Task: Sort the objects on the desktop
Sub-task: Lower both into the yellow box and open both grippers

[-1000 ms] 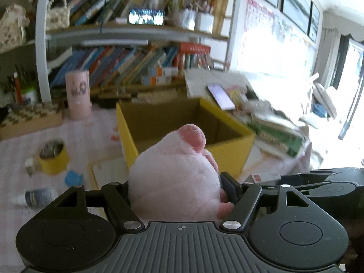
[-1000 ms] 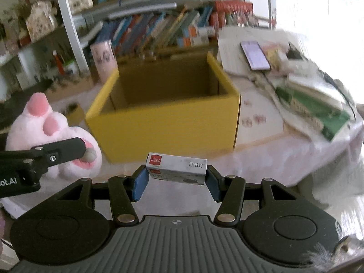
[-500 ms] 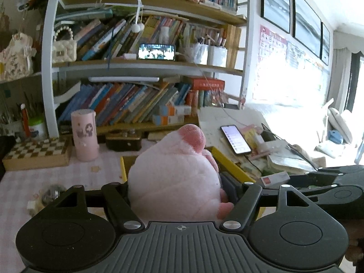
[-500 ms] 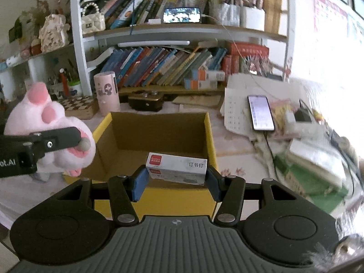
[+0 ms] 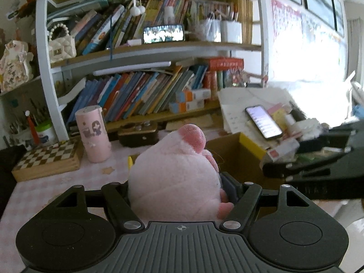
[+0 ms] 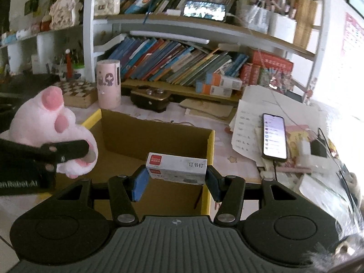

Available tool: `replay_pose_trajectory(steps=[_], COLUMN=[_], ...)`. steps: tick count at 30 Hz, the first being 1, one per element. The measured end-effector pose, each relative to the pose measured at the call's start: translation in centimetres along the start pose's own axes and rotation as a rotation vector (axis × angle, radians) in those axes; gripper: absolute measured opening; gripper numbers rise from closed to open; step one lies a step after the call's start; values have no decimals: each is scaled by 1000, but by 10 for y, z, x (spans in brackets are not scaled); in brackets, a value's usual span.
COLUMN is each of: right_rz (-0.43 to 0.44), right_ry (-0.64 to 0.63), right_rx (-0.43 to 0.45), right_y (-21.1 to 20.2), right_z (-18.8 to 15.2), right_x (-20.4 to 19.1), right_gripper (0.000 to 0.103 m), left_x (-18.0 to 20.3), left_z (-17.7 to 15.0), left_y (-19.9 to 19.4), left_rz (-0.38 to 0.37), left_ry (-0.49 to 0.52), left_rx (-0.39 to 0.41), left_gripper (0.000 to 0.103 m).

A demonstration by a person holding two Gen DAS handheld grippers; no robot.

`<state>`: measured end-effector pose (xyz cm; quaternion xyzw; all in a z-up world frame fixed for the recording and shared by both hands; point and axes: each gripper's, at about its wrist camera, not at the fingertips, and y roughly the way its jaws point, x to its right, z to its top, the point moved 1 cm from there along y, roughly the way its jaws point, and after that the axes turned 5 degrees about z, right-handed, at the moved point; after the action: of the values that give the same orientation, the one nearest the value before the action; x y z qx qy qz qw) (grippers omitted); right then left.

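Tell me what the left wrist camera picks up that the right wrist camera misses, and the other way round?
Only the left wrist view shows the left tongs squeezed around the pink plush toy from behind.

Only the right wrist view shows the right tongs clamping the white staple box above the open yellow cardboard box, whose inside looks bare where visible.

Both show the bookshelf, the pink cylinder, the checkered board, the lit phone, and each other's load.
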<state>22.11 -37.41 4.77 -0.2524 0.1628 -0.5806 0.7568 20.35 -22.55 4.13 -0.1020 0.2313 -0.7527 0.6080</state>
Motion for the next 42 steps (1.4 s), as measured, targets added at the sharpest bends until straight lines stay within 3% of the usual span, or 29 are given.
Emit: replay_pose_trajectory(steps=[8, 14, 21, 26, 35, 42], right_rz=[46, 114, 189, 205, 222, 229], right_ry=[-130, -315, -527, -606, -625, -638], right_rx=[-87, -180, -309, -399, -498, -496], right_y=[54, 96, 135, 158, 178, 175], right_z=[17, 25, 22, 14, 7, 7], right_x=[3, -6, -21, -30, -35, -37], right_gripper=[52, 52, 52, 52, 52, 54], left_x=[16, 24, 24, 25, 25, 21], left_z=[-7, -16, -26, -25, -26, -25], left_y=[39, 62, 75, 75, 75, 68], left_rz=[16, 35, 22, 13, 12, 36], left_ry=[85, 146, 141, 146, 148, 138], left_rx=[-92, -184, -281, -290, -283, -230], left_gripper=[73, 73, 74, 74, 76, 88])
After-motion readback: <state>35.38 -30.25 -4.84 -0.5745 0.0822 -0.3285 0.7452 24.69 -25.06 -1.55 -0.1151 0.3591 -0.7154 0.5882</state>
